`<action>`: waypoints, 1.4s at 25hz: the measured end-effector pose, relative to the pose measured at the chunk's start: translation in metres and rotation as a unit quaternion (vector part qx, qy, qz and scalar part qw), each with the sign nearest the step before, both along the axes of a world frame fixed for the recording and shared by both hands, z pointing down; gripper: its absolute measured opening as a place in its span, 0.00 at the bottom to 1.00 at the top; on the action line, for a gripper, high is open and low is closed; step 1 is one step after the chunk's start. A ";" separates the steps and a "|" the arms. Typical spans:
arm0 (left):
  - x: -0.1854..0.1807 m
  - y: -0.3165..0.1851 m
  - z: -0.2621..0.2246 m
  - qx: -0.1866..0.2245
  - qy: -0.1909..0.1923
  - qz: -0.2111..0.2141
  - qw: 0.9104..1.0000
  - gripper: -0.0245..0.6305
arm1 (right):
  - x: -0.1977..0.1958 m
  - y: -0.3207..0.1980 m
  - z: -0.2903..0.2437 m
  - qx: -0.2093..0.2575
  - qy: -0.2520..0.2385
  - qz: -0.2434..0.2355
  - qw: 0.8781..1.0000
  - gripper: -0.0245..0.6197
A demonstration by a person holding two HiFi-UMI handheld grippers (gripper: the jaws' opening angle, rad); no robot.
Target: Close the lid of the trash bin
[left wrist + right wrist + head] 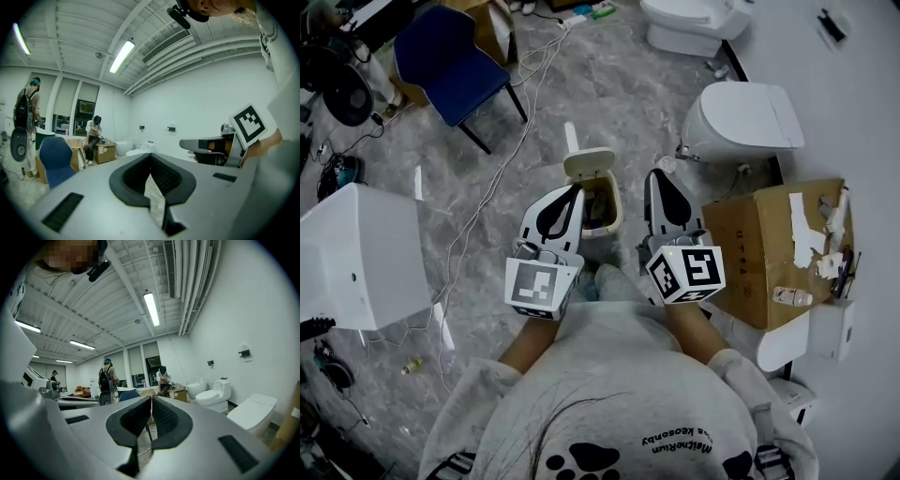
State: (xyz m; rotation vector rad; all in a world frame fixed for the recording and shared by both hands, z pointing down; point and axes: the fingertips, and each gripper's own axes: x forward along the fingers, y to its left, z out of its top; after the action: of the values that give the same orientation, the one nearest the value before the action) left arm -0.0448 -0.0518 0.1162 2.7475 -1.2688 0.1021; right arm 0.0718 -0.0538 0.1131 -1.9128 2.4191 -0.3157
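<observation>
In the head view a small cream trash bin (617, 204) stands on the grey floor between my two grippers. Its lid (572, 138) stands upright at the far rim, and waste shows inside. My left gripper (576, 190) is shut and empty, its tip over the bin's left rim. My right gripper (657, 174) is shut and empty too, just right of the bin. Both point about level. In the left gripper view the shut jaws (151, 155) face a white wall, with the right gripper (206, 145) beside them. The right gripper view shows its shut jaws (151, 398). The bin appears in neither gripper view.
A white toilet (741, 117) and a cardboard box (769, 244) are right of the bin. A blue chair (450, 56) and loose cables (511, 141) lie to the far left, a white cabinet (356, 253) at left. People (107, 376) stand far off.
</observation>
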 end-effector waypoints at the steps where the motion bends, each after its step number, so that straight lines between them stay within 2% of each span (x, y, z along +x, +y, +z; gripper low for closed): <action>1: -0.001 -0.006 0.000 0.001 0.005 -0.010 1.000 0.07 | -0.002 -0.006 0.001 -0.001 0.003 -0.009 1.000 0.09; 9: -0.009 -0.052 0.015 -0.009 -0.007 -0.061 0.998 0.07 | -0.029 -0.057 0.008 0.007 0.057 -0.080 0.995 0.09; 12: -0.009 -0.063 0.027 -0.020 -0.023 -0.069 0.997 0.07 | -0.036 -0.070 0.015 0.013 0.069 -0.105 0.992 0.09; 14: -0.007 -0.070 0.034 -0.016 -0.020 -0.078 0.997 0.07 | -0.036 -0.076 0.022 0.015 0.074 -0.116 0.990 0.09; 16: -0.007 -0.077 0.042 -0.018 -0.024 -0.083 0.996 0.07 | -0.037 -0.082 0.030 0.016 0.077 -0.122 0.989 0.09; 20: -0.004 -0.094 0.057 -0.002 -0.003 -0.094 0.996 0.07 | -0.036 -0.091 0.049 0.020 0.095 -0.136 0.986 0.09; 23: 0.000 -0.103 0.079 -0.015 -0.034 -0.084 0.996 0.07 | -0.029 -0.099 0.065 0.018 0.107 -0.139 0.984 0.09; 25: 0.001 -0.105 0.092 -0.018 -0.039 -0.081 0.996 0.07 | -0.027 -0.101 0.076 0.016 0.114 -0.141 0.983 0.09; 30: 0.004 -0.116 0.114 -0.002 -0.019 -0.086 0.996 0.07 | -0.018 -0.110 0.101 0.013 0.128 -0.139 0.982 0.09; 35: 0.004 -0.118 0.140 -0.019 -0.057 -0.071 0.996 0.07 | -0.015 -0.119 0.118 0.006 0.133 -0.129 0.983 0.09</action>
State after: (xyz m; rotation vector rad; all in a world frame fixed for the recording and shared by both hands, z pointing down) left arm -0.0403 -0.1701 0.2558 2.6431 -1.4715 0.2693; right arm 0.0569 -0.1726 0.2307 -1.7333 2.8392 -0.0539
